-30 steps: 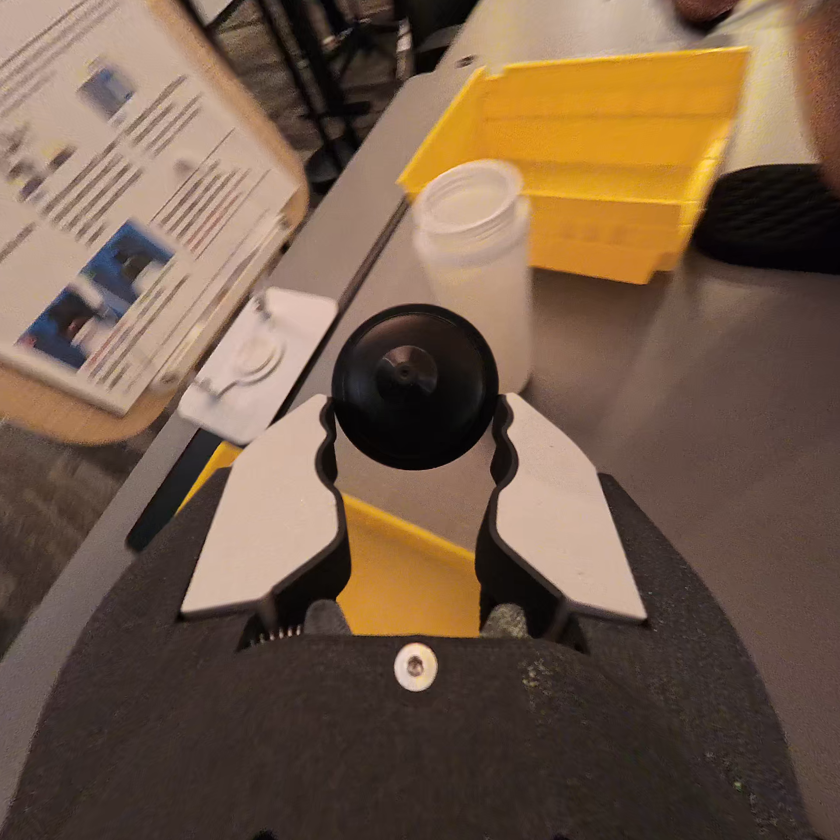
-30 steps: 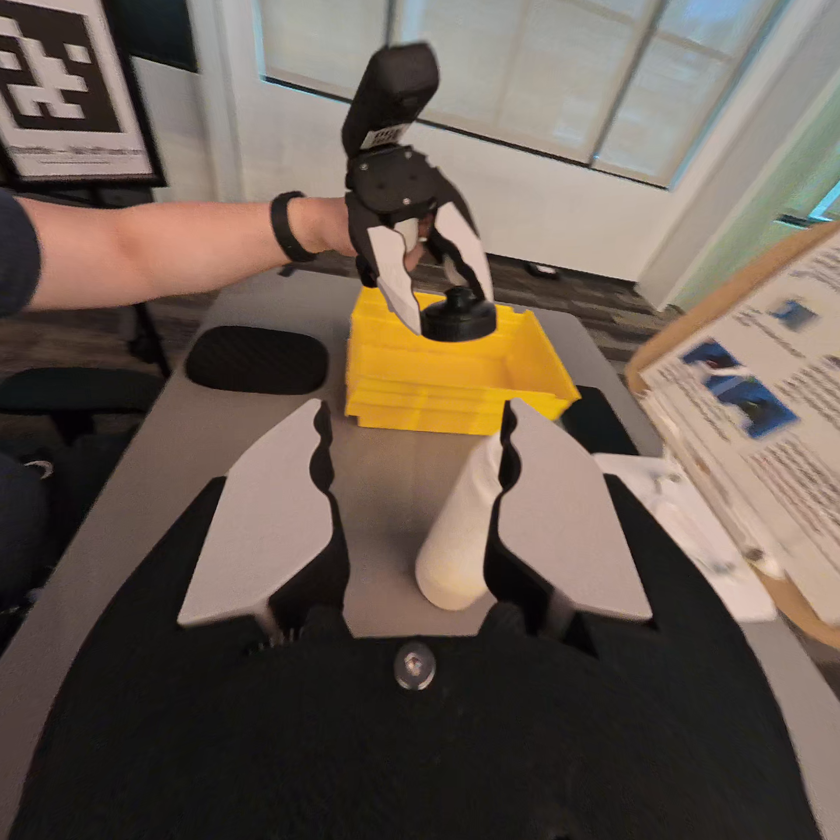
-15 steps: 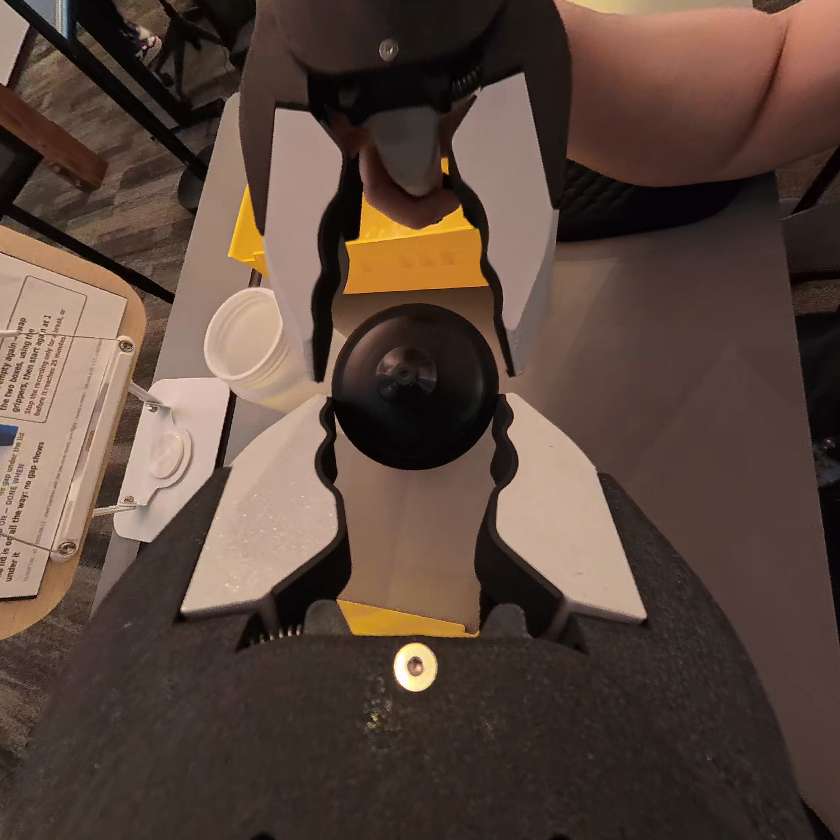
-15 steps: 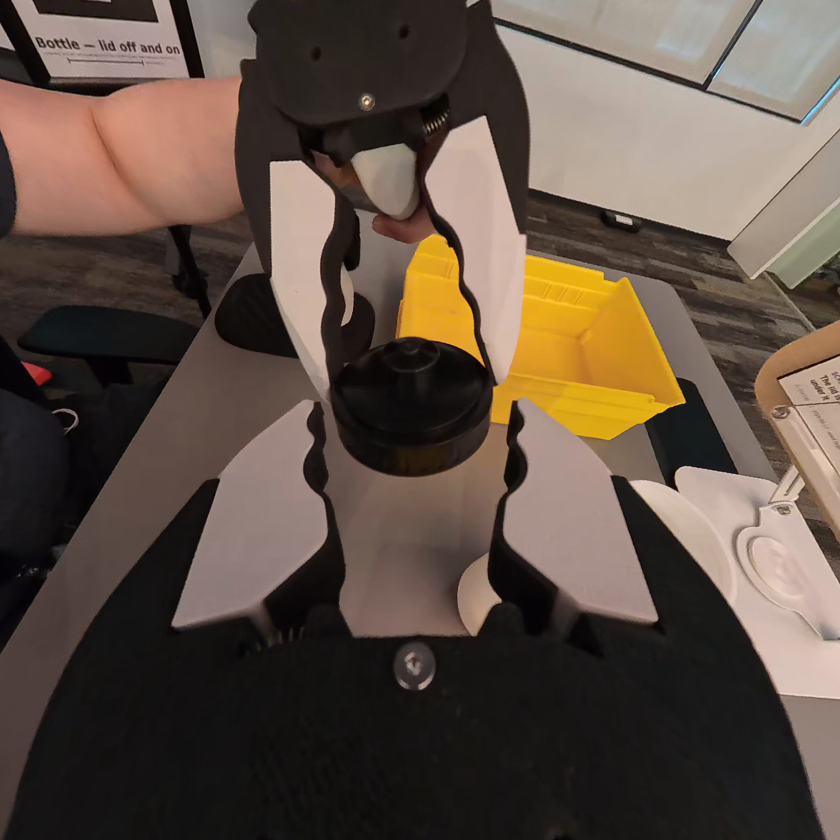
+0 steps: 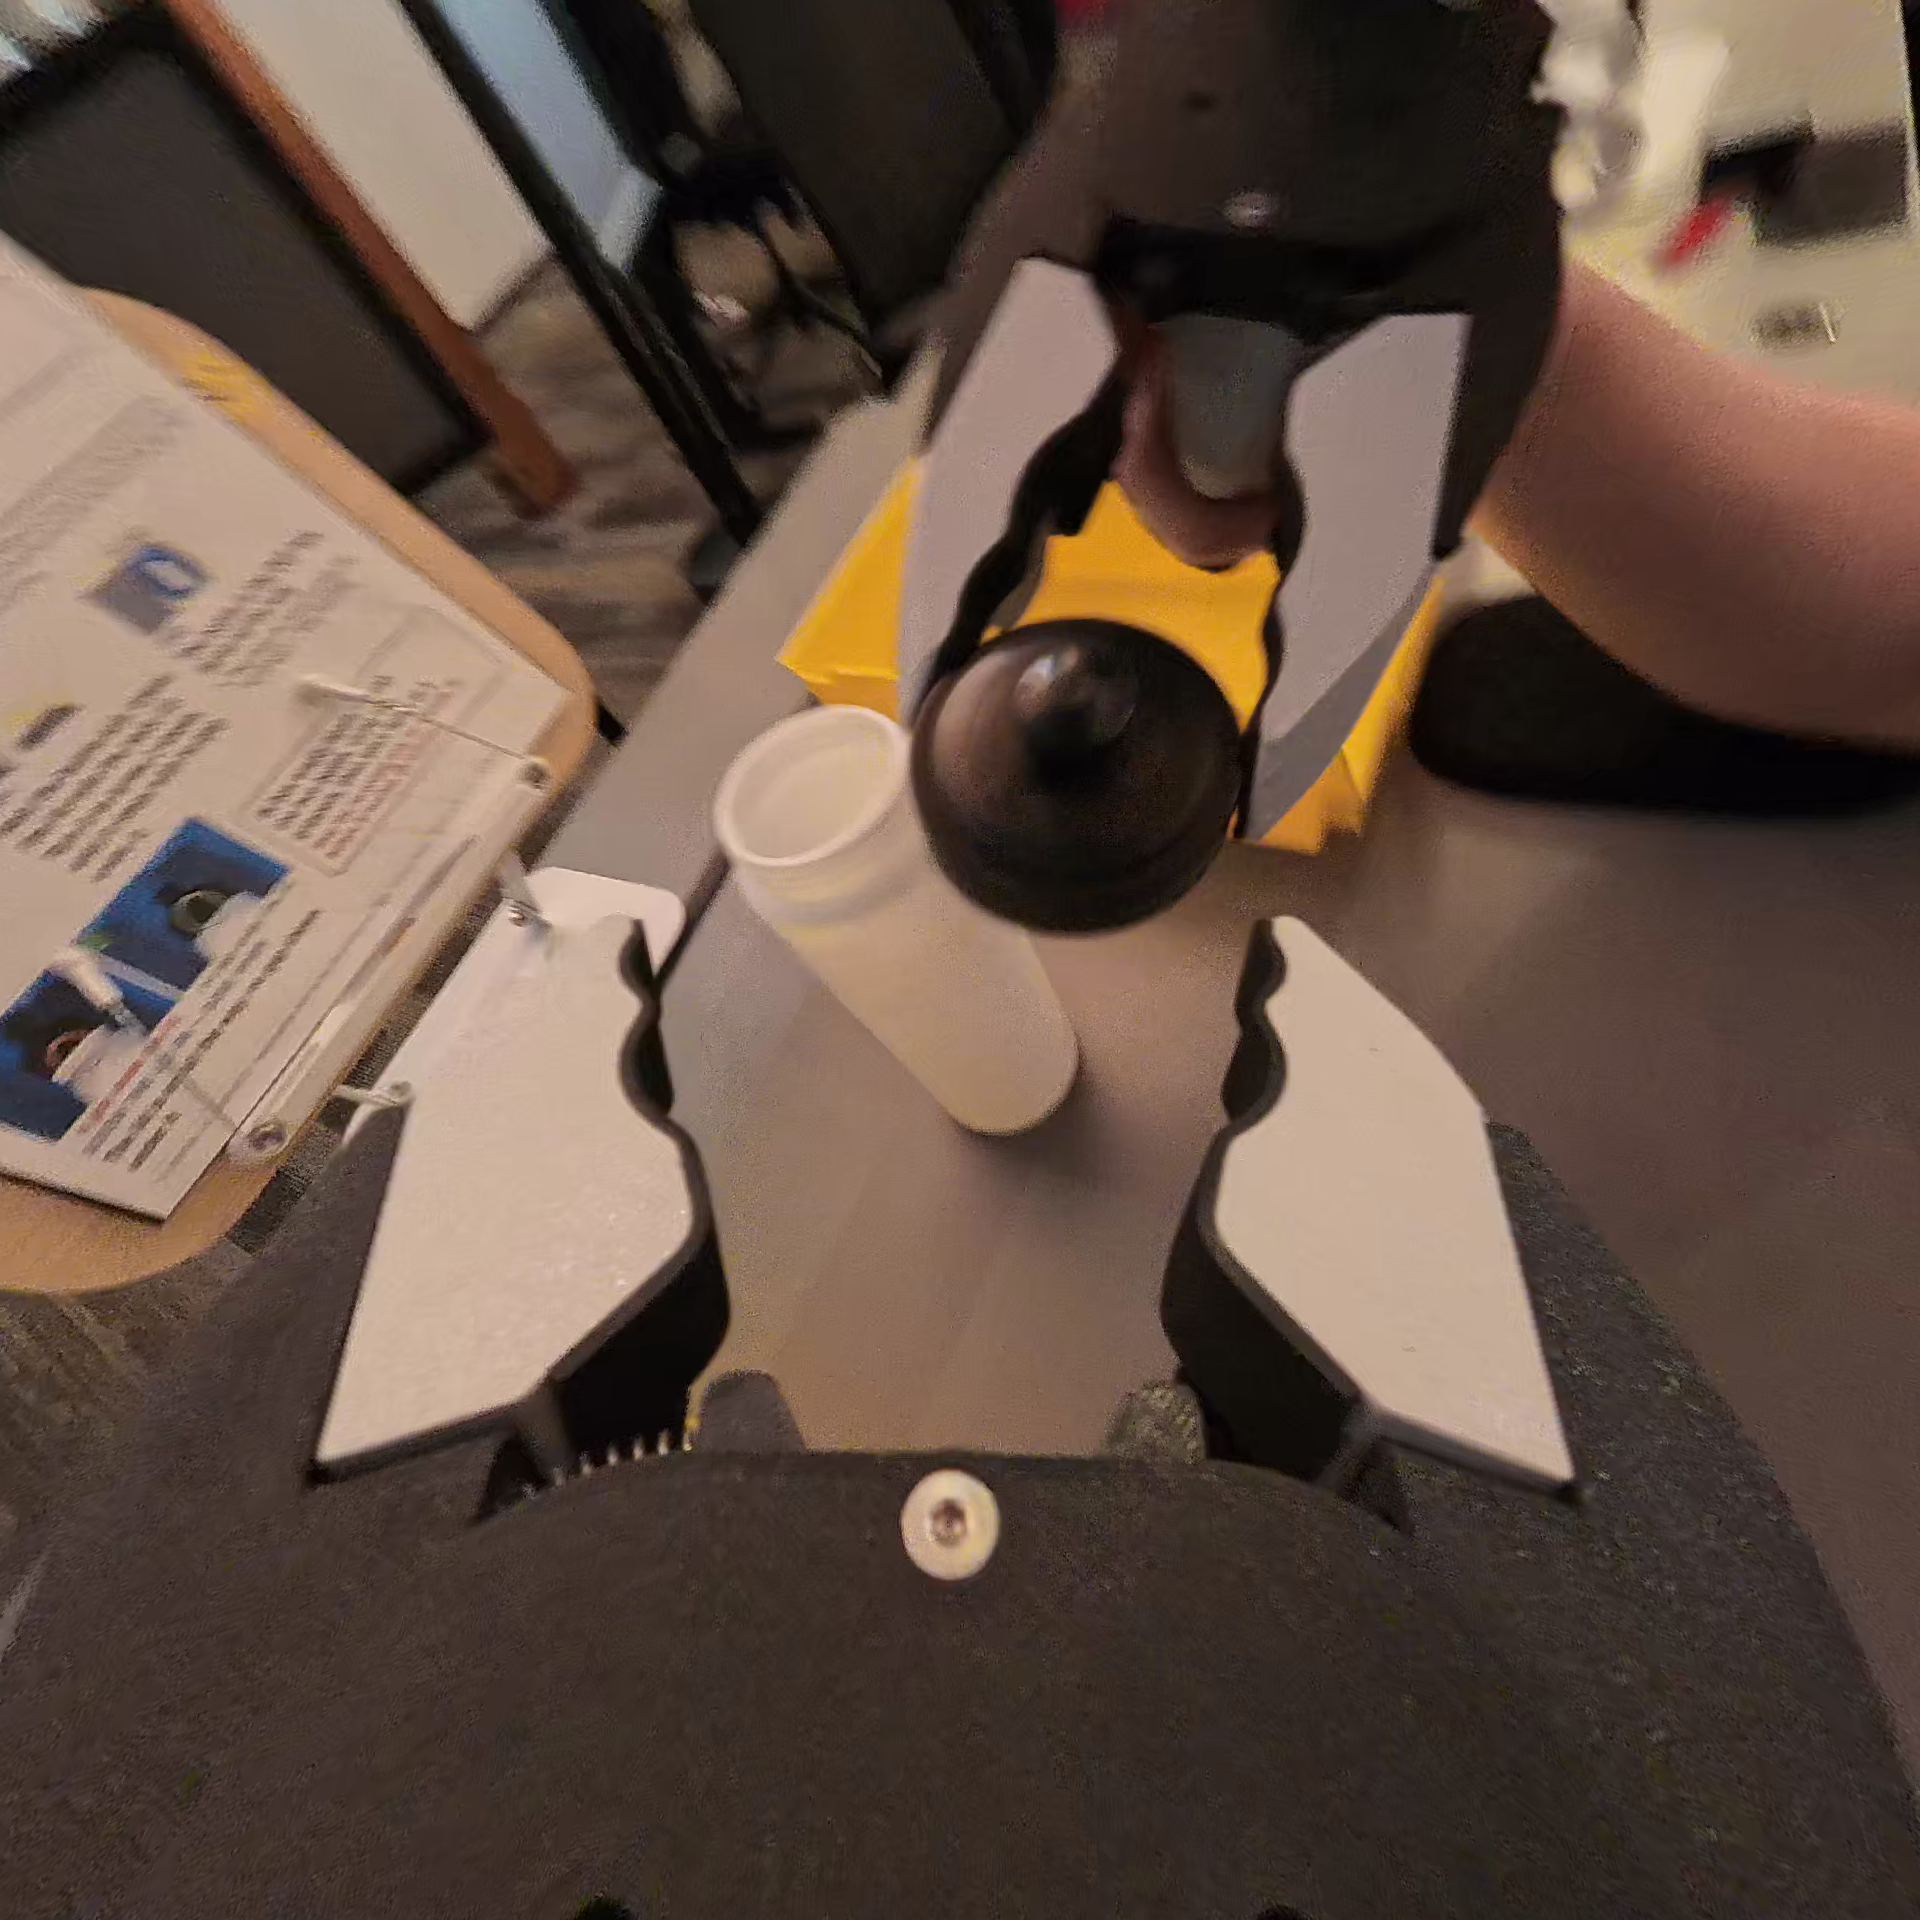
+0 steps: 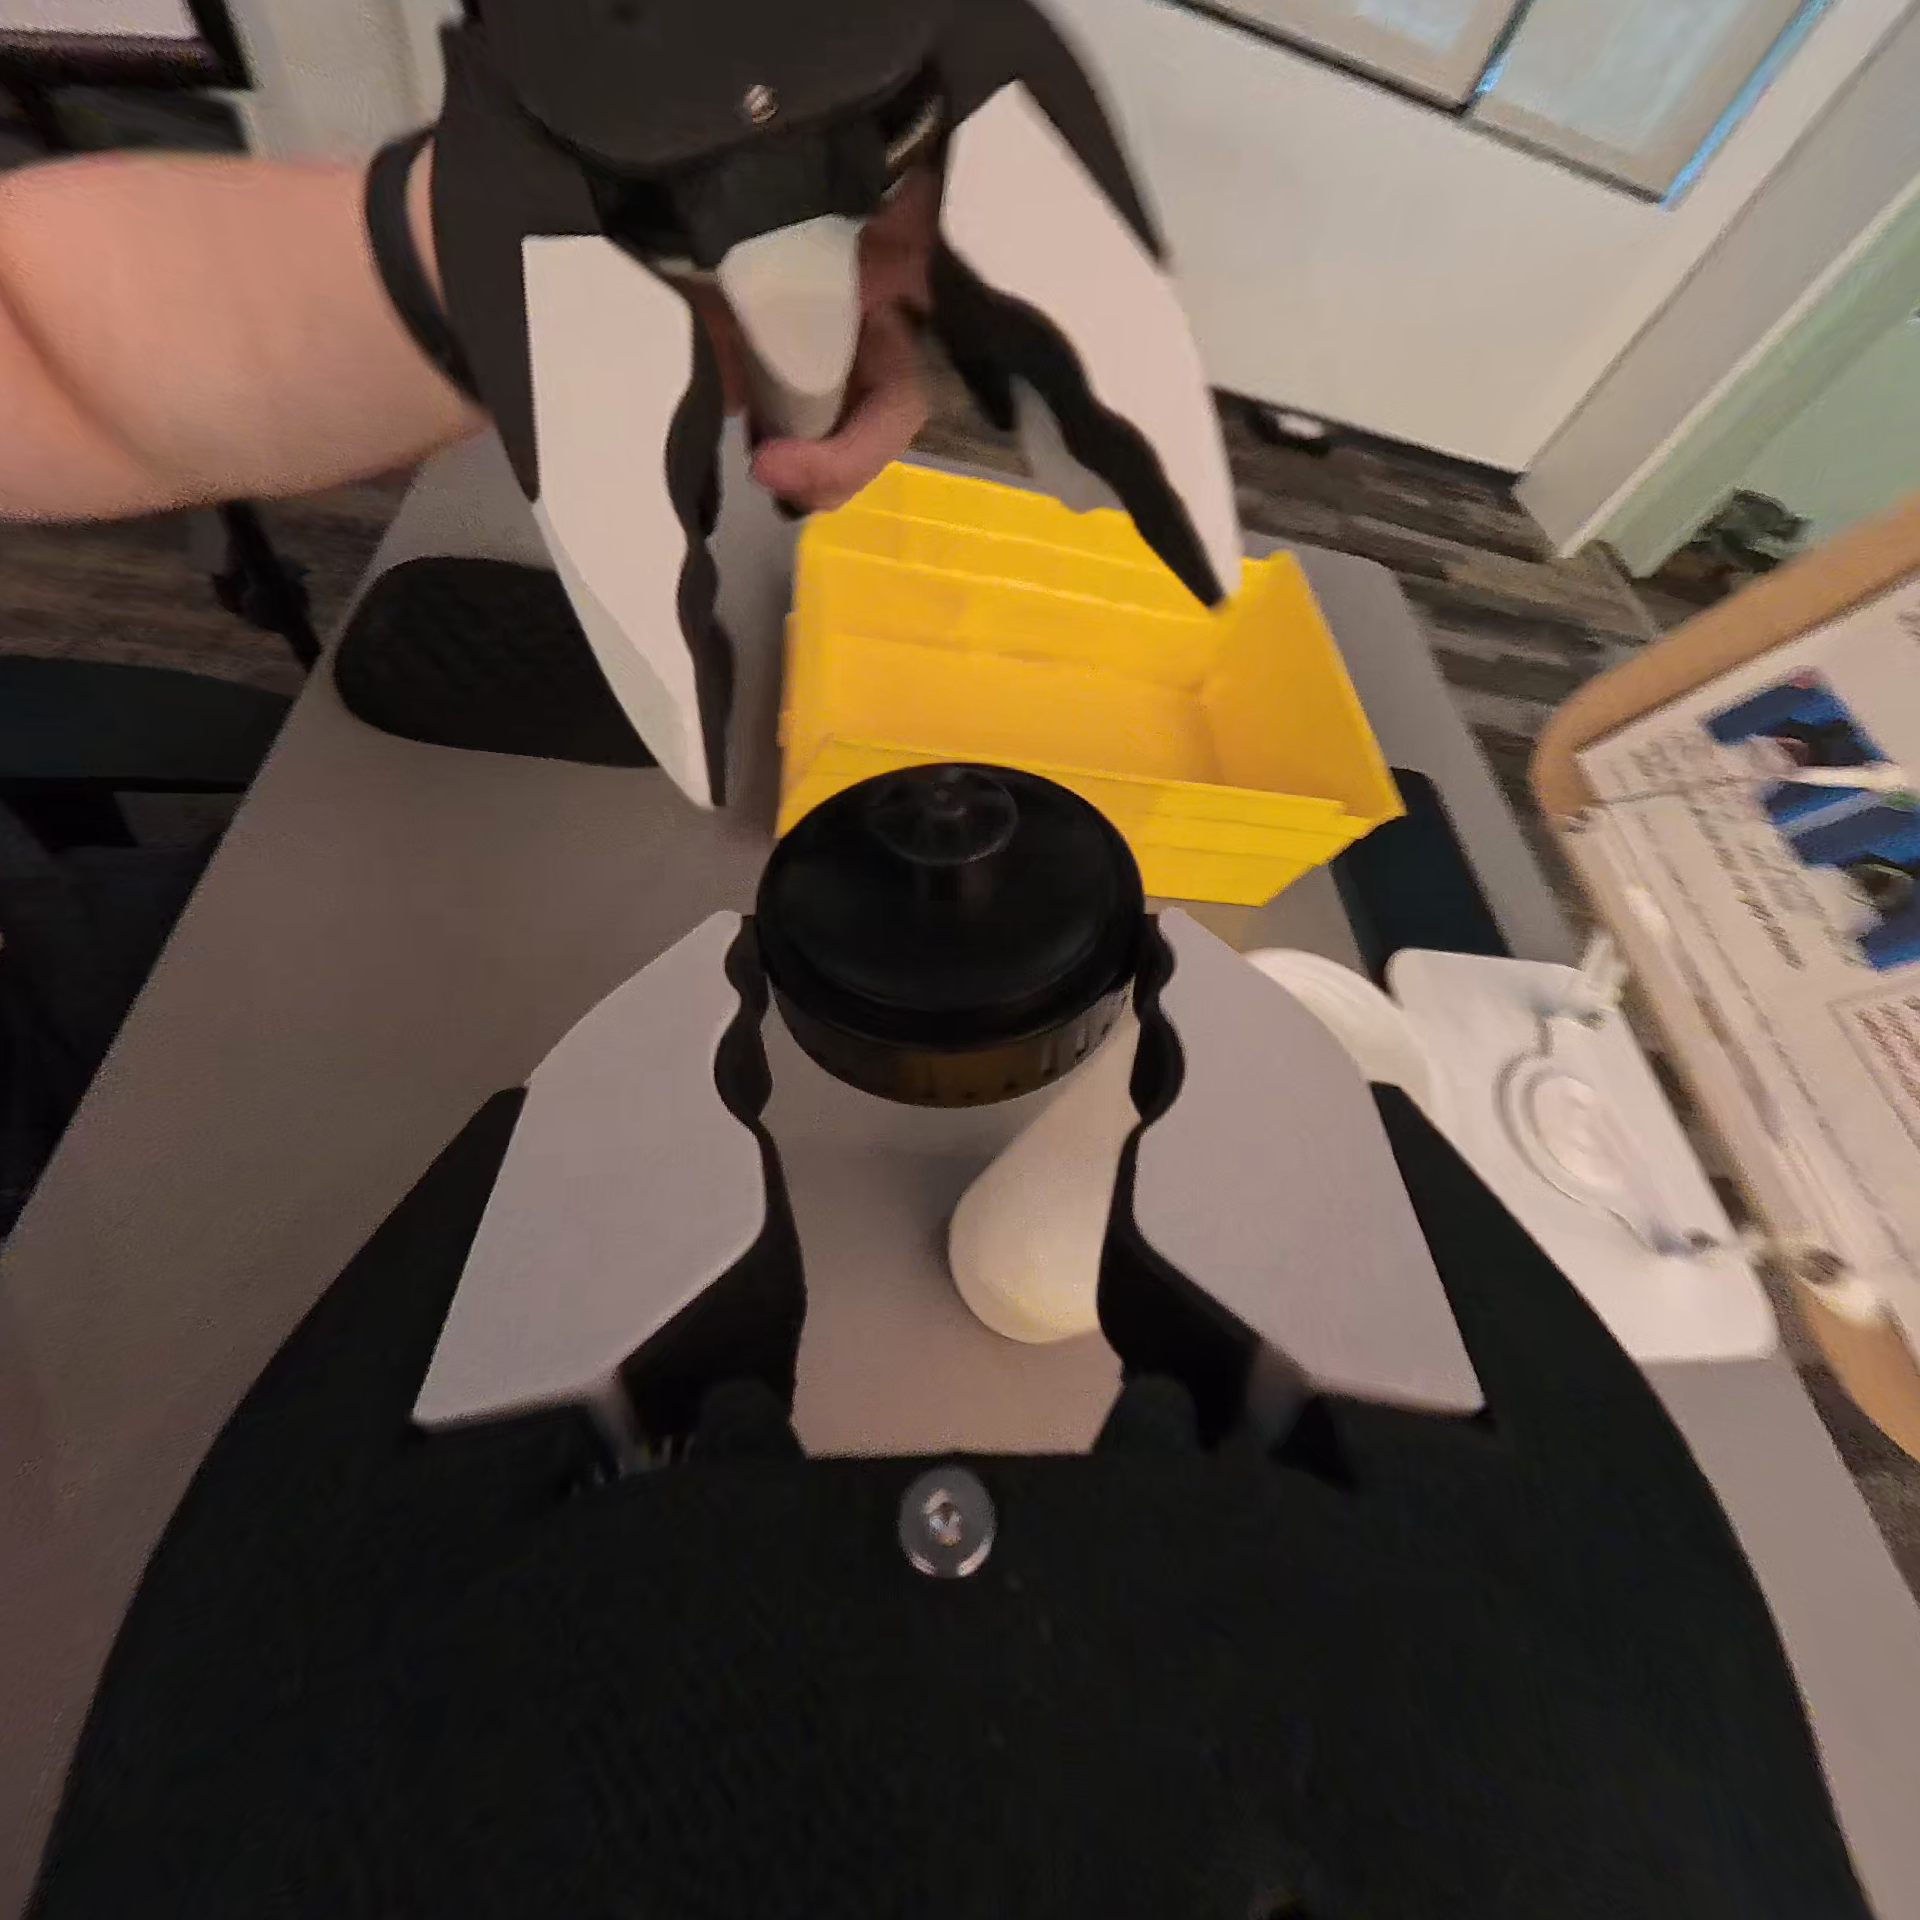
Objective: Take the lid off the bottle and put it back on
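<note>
My right gripper (image 6: 948, 935) clamped the black lid (image 6: 940, 925); the open white bottle (image 5: 894, 914) stood below it. My left gripper (image 5: 951, 956), angled downward, gaped empty, bottle just ahead.

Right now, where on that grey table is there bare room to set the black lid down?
Free: the grey table left of the white bottle, between it and the black pad; also the strip in front of the bottle. Crowded: the yellow bin behind, the white plate and clipboard on the right.
</note>
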Available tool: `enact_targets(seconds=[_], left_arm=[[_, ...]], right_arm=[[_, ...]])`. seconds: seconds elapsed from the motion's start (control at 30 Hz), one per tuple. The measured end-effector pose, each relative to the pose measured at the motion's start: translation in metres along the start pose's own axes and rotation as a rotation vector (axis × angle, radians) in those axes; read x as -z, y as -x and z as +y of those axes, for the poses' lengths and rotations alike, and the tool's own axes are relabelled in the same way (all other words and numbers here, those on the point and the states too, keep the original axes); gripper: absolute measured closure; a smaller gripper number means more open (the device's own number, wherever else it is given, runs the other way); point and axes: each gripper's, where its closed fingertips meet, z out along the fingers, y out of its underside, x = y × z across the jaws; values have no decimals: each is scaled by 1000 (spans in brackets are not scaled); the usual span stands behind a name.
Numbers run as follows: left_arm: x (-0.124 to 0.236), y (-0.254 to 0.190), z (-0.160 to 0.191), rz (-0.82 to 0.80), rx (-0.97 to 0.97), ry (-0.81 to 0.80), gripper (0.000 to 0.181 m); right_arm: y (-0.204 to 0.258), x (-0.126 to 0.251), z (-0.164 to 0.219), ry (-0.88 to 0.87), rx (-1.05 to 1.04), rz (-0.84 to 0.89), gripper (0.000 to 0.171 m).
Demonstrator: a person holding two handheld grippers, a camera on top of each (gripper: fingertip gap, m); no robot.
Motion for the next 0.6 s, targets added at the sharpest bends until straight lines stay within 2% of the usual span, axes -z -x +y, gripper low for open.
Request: enact_targets(seconds=[0.1,0.23,0.3,0.5,0.6], left_arm=[[-7,23,9,-160,200,-178,70],[-50,21,48,-225,425,-225,55],[-73,20,62,-250,462,-238,55],[-126,28,86,-287,394,-169,59],[-139,25,86,-241,380,-190,70]], right_arm=[[-34,41,-14,-128,-65,154,102],[-67,97,-30,-302,-139,345,102],[-71,113,-32,-343,-151,376,102],[-75,123,-27,-320,-160,402,102],[-75,115,-20,-281,-171,375,102]])
